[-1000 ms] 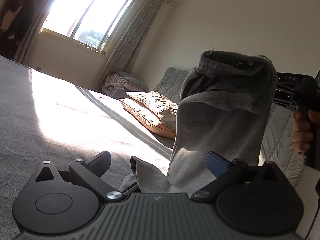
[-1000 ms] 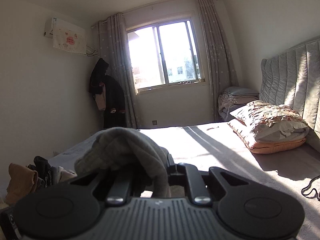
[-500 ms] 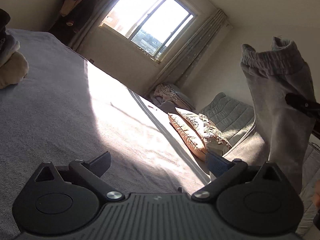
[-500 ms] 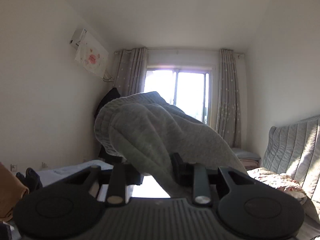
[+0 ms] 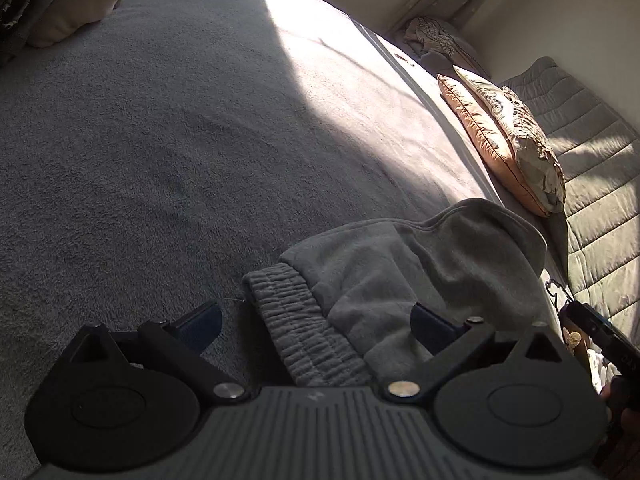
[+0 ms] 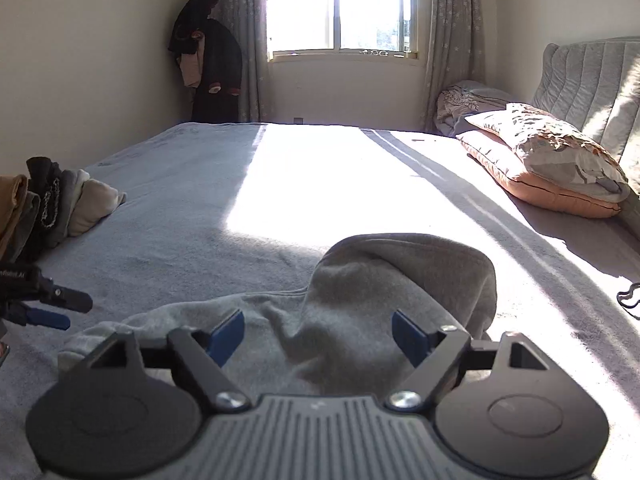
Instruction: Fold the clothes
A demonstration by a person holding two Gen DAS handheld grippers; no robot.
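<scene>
Grey sweatpants (image 5: 400, 276) bunched on bed (image 5: 160, 140), directly ahead of both; left gripper (image 5: 316, 320) spread, waistband between fingers; right gripper (image 6: 318, 334) spread over cloth.

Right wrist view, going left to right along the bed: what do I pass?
Pile of folded clothes → left gripper → grey sweatpants → stacked pillows → black cord at the right edge.

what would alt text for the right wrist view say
An open right gripper sits over crumpled grey sweatpants on a sunlit grey bed. Folded clothes lie at left, pillows at right, a window behind.
</scene>
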